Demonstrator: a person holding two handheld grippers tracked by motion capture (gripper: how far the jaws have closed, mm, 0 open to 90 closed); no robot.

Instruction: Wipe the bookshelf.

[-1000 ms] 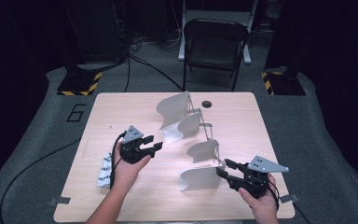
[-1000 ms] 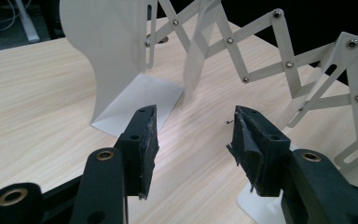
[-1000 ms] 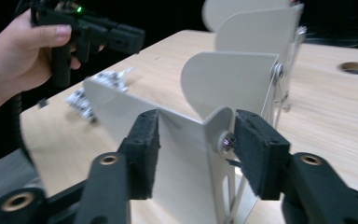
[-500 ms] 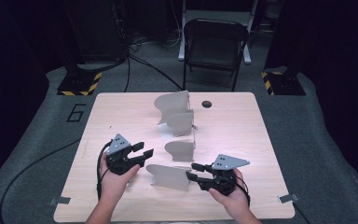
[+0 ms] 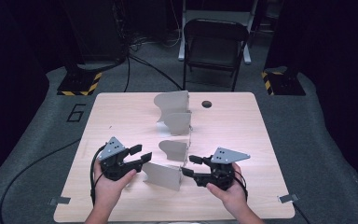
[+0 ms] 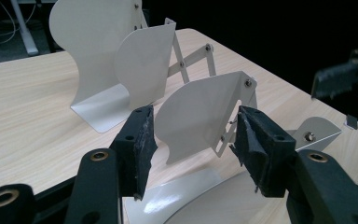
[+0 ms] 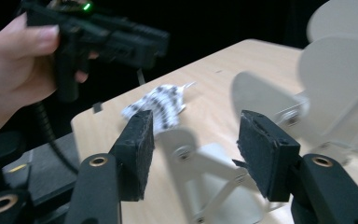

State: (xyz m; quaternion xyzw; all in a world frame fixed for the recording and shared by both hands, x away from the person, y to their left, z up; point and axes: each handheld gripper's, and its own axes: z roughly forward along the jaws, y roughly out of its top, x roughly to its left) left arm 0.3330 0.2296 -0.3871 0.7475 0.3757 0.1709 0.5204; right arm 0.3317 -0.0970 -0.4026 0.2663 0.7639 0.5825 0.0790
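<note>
On the pale wooden worktop (image 5: pixel 242 140) stands a folding rack of grey-white sheet-metal panels joined by thin scissor links (image 5: pixel 175 140), stretched out in a line from the far middle of the worktop toward the person. Its far panel (image 5: pixel 170 105) stands upright near a small dark round hole (image 5: pixel 207 104) in the worktop; its near panel (image 5: pixel 162 176) stands between the two hands.

The left gripper (image 5: pixel 141 157) sits just left of that near panel, jaws parted and nothing pinched. Those jaws have just been opening a little further. In the left gripper view the gripper (image 6: pixel 193 140) has its two black pads wide apart, and a curved middle panel (image 6: pixel 200 112) of the rack shows beyond the gap, untouched. A shiny base flap (image 6: pixel 186 196) lies below the jaws.

The right gripper (image 5: pixel 190 165) points left at the near panel's right edge, where the links are pinned. Its jaws have just been opening too, and they stand released. In the right gripper view the gripper (image 7: pixel 193 149) has its pads apart with the blurred linkage (image 7: pixel 205 163) low between them, not pressed. Farther off, the left hand (image 7: pixel 18 60) holds its own gripper, and a crumpled white cloth with dark print (image 7: pixel 158 105) lies near the worktop's edge.
</note>
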